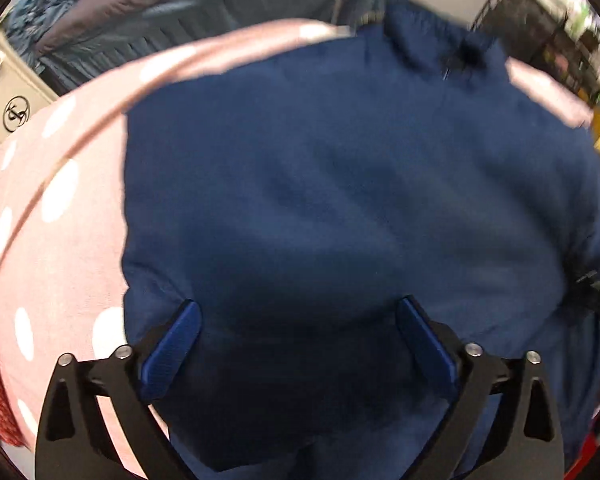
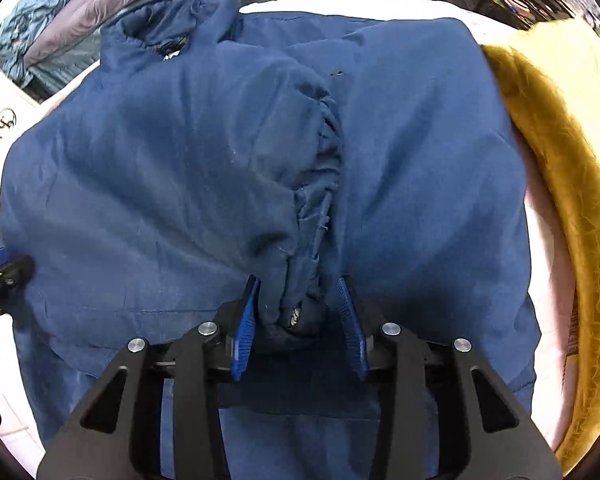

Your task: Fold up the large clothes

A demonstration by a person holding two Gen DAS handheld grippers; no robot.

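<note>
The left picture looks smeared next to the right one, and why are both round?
Left wrist view: motion-blurred, so the navy blue padded jacket and pink polka-dot cover look soft. Right wrist view: sharp, with jacket seams crisp. Both: fisheye lenses bend the edges and leave dark corners.

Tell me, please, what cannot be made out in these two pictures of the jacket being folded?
- Left wrist view: motion blur hides the blue jacket's seams; the dark patch near its collar is unreadable.
- Left wrist view: shelf contents are blurred and too small.
- Right wrist view: the right gripper covers the bunched cuff's end.
- Right wrist view: the yellow furry blanket is cut off by the edge.
</note>
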